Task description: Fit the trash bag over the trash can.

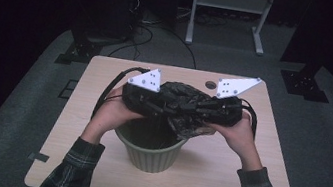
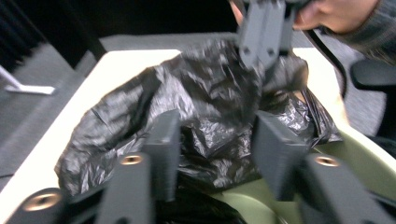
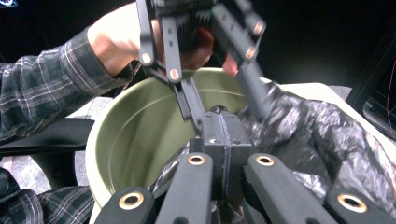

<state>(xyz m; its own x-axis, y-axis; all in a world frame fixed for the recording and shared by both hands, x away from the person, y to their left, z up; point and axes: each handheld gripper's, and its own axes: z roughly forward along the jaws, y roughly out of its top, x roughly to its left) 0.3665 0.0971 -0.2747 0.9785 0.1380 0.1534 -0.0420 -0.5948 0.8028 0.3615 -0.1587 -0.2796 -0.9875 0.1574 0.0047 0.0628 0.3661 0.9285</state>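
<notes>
Bin (image 1: 150, 154), pale green and ribbed, stands nearest me on the wooden table (image 1: 221, 183), its mouth open and mostly unlined. Just above and behind its rim I hold both grippers, facing each other across the black bag (image 1: 182, 96).

The right gripper (image 3: 224, 126) has its jaws pressed fully together, with a fold of the film pinched between them. The left gripper (image 2: 217, 135) stands at a middling width. Crumpled film bulges between its pads (image 2: 164, 140), and I see no firm pinch yet.

The bag is thin, glossy and heavily creased. It is bunched into a loose mound on the table beyond the bin, with one flap hanging over the far rim into the mouth.

The step in hand, as I judge it, is taking a second hold so the bag can be spread open over the bin. To do it well, I should close the left jaws on a single edge layer rather than the bunched middle. I should keep the right pinch steady, and draw the two holds apart only once both are secure, since the film would slip or tear under a sudden pull.
</notes>
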